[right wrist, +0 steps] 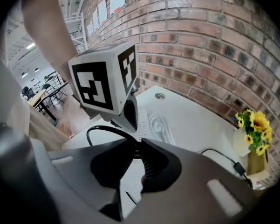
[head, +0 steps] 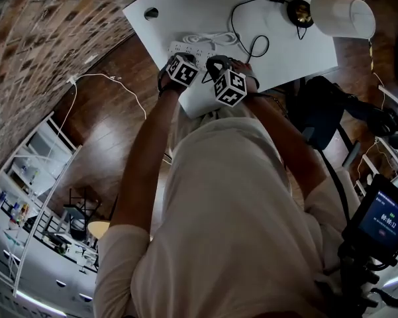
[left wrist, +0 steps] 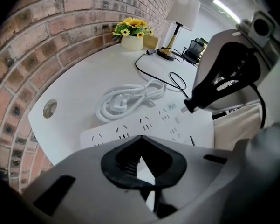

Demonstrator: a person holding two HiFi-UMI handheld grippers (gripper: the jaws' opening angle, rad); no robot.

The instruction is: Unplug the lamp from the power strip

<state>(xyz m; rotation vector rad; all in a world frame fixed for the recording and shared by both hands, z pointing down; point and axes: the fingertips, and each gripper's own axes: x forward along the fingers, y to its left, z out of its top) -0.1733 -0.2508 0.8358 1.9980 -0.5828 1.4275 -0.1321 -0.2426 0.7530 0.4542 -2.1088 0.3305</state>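
Note:
A white power strip (left wrist: 144,125) lies on the white table (left wrist: 84,78) near its front edge, with its own white cable (left wrist: 128,99) coiled behind it. The lamp (left wrist: 181,13) stands at the far end. Its black cord (left wrist: 153,73) loops across the table to my right gripper (left wrist: 190,104). That gripper is shut on the black plug at the strip's far end. I cannot tell whether the prongs sit in the socket. In the right gripper view the cord (right wrist: 105,129) arcs into the nearly closed right gripper (right wrist: 136,143). My left gripper (left wrist: 140,141) is shut and empty, just over the strip's near side.
A vase of yellow flowers (left wrist: 133,31) stands by the brick wall (left wrist: 60,27) beside the lamp. A round cable hole (left wrist: 50,108) is in the table's left corner. A black office chair (head: 324,111) stands off the table's right edge, over a wooden floor.

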